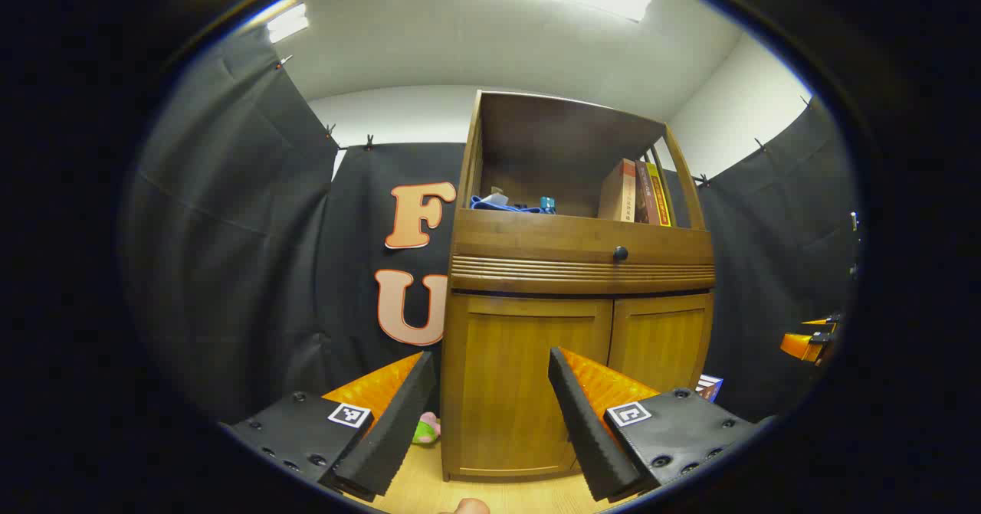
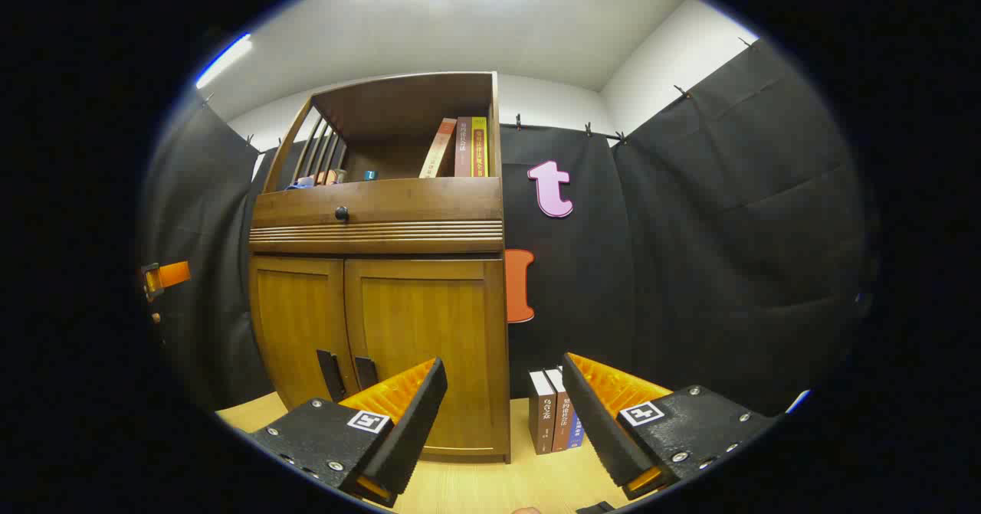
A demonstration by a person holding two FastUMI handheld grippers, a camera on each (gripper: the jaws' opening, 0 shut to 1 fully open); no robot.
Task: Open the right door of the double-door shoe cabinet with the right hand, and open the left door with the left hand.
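Note:
The wooden shoe cabinet [image 1: 582, 269] stands ahead, with both lower doors closed. In the left gripper view, my left gripper [image 1: 490, 357] is open and empty, held in front of the left door [image 1: 529, 376] without touching it; the right door [image 1: 665, 342] is beyond. In the right gripper view, my right gripper [image 2: 503, 362] is open and empty, off the cabinet's right corner, short of the right door [image 2: 421, 307]. Two black handles [image 2: 331, 374] [image 2: 364, 371] sit low at the seam between the right door and the left door [image 2: 295, 315].
A drawer with a black knob [image 1: 620, 253] and an open shelf with books [image 2: 464, 148] top the cabinet. Several books [image 2: 553, 414] stand on the wooden floor [image 2: 490, 487] right of it. A small pink and green toy [image 1: 427, 427] lies at its left.

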